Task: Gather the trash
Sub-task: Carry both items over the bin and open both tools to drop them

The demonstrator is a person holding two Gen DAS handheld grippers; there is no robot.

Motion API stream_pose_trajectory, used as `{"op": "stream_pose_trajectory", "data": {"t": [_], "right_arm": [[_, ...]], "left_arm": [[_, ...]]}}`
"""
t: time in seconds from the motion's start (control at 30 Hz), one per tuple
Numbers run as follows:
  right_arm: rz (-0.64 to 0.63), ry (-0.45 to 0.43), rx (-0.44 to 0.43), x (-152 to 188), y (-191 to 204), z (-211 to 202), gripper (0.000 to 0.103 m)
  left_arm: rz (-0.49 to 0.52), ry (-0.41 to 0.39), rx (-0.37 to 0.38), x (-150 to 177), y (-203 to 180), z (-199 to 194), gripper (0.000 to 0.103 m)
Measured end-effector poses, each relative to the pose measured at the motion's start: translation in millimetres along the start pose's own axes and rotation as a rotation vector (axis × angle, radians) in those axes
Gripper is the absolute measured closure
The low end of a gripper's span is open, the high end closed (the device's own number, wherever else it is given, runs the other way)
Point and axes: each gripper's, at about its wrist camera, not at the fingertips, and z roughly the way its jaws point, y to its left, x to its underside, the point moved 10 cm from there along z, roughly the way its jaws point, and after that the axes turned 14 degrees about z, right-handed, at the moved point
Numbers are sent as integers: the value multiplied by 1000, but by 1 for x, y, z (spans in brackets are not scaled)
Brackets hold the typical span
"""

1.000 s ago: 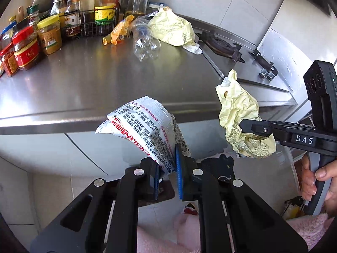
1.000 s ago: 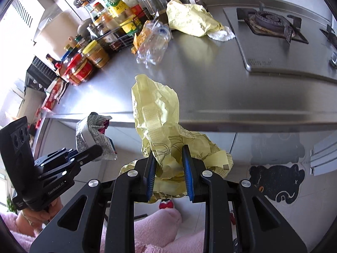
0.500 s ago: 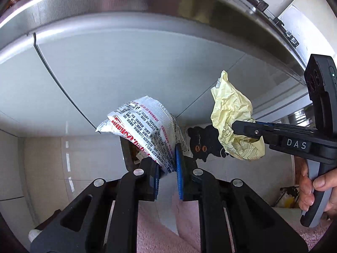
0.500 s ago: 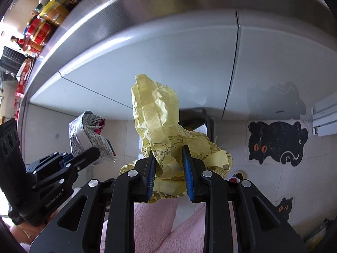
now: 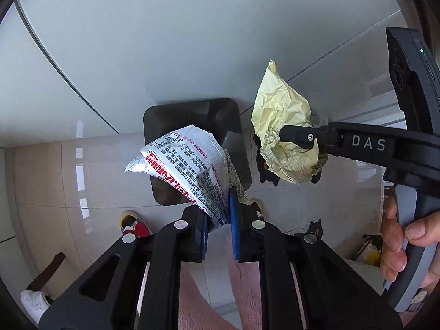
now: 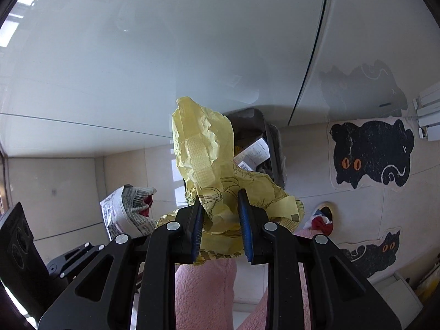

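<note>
Two pieces of trash being held over the dark bin (image 5: pixel 192 115) on the floor: left gripper (image 5: pixel 217 220) nearly closed, pinching printed wrapper (image 5: pixel 187 165); right gripper (image 6: pixel 220 214) clamping crumpled yellow paper (image 6: pixel 203 148). Not yet dropping either. Bin already holding some paper. Cat mat (image 6: pixel 371 154) lying right; nothing blocking.

- The wrapper (image 5: pixel 189 170) is white with red lettering and fine black print.
- The crumpled paper (image 6: pixel 209 165) is pale yellow with thin dark line drawings.
- The bin (image 5: pixel 233 115) is dark grey.
- The cat mat (image 6: pixel 371 154) is black with orange eyes.
- The cabinet doors (image 6: pixel 165 55) are plain pale grey.
- The floor tiles (image 5: pixel 55 178) are glossy beige.
- The trousers (image 6: pixel 206 297) are fuzzy pink.
- The gripper pads (image 6: pixel 198 231) are blue on black.
</note>
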Motion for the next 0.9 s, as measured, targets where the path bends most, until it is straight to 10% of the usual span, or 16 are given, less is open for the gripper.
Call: {"op": "stream_pose_trajectory", "data": {"t": [0.63, 0.9], "right_arm": [[145, 25, -17, -22, -6, 45, 64], [146, 22, -20, -28, -1, 38, 54]], "left_arm": [[15, 30, -20, -6, 16, 35, 78], [7, 27, -48, -11, 22, 30, 41]]}}
